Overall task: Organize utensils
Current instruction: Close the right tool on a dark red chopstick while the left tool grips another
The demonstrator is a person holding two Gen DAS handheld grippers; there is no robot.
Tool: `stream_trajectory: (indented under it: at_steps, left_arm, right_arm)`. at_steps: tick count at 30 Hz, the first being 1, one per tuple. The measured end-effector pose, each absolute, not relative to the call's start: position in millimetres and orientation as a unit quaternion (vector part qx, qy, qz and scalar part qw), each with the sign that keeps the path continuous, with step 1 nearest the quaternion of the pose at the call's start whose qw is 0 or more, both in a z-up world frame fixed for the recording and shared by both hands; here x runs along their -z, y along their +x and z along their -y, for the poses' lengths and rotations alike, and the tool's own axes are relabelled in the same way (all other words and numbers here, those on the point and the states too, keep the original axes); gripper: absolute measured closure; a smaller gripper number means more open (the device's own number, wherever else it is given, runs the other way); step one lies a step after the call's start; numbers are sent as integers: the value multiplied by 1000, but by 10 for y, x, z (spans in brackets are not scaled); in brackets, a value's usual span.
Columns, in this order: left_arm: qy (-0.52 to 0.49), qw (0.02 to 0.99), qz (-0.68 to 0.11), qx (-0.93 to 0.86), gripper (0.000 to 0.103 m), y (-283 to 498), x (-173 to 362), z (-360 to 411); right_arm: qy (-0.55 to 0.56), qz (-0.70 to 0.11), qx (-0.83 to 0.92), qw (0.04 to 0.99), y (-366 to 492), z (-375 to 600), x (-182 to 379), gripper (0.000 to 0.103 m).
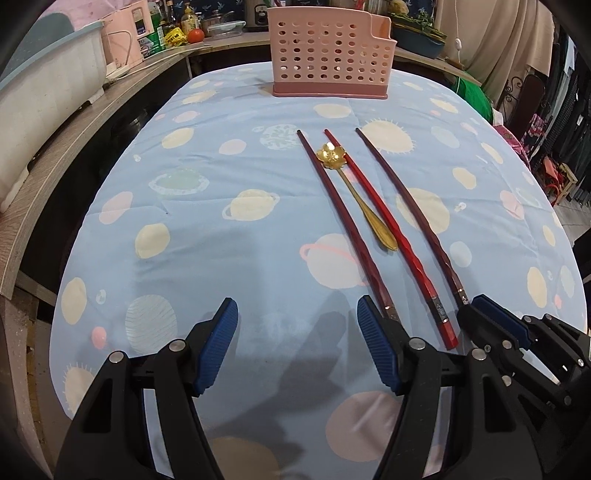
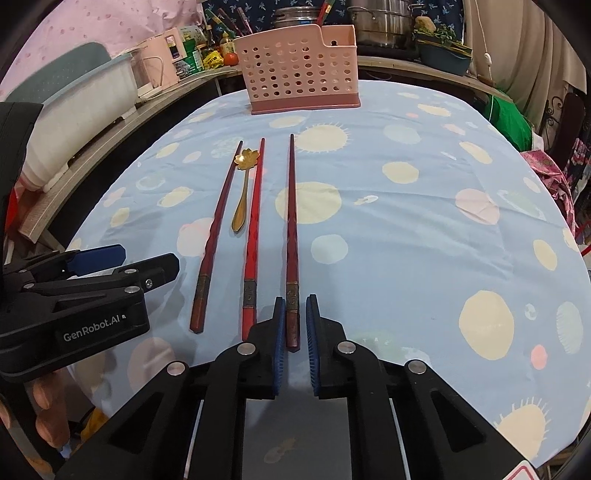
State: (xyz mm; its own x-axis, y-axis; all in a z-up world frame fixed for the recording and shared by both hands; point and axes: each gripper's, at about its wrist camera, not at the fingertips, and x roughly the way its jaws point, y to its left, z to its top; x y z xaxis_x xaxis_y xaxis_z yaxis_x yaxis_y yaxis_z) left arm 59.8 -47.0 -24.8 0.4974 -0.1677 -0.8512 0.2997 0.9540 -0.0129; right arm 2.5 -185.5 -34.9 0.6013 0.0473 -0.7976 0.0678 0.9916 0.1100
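Note:
Three chopsticks lie side by side on the blue planet-print tablecloth (image 1: 207,258), with a gold flower-bowl spoon (image 2: 243,195) between the left dark one (image 2: 218,221) and the bright red one (image 2: 255,214). My right gripper (image 2: 295,314) is shut on the near end of the right dark chopstick (image 2: 291,221), which still rests on the cloth. The left wrist view shows the same grip (image 1: 469,306) at the right. My left gripper (image 1: 297,314) stands open over bare cloth, its right finger beside the left chopstick's (image 1: 340,206) near end. A pink perforated holder (image 1: 325,55) stands at the far edge.
A wooden counter (image 1: 74,147) curves along the left and back with a white tub (image 1: 44,92), a pink appliance, bottles and steel pots (image 2: 380,22). A hand's fingers (image 2: 48,406) grip the left tool's body. Bags and fabric crowd the right side beyond the table.

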Motion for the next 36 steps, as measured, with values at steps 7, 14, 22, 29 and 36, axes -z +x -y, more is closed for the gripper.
stream_trajectory:
  at_steps: [7, 14, 22, 29, 36]
  left_arm:
    - [77, 858, -485, 150, 39, 546, 271, 580]
    - [70, 854, -488, 164, 38, 531, 295, 670]
    - [80, 851, -491, 167, 38, 540, 355, 762]
    - [91, 853, -486, 170, 49, 510, 352, 781]
    - [88, 849, -488, 180, 78, 494, 324, 760]
  right_arm:
    - [61, -444, 4, 894, 8, 1871, 355, 96]
    - [68, -445, 3, 893, -9, 1889, 356, 96]
    - [76, -446, 1, 892, -27, 1916, 358, 96]
    - [76, -445, 1, 892, -32, 1912, 357, 96]
    - [75, -446, 1, 892, -35, 1912, 357, 96]
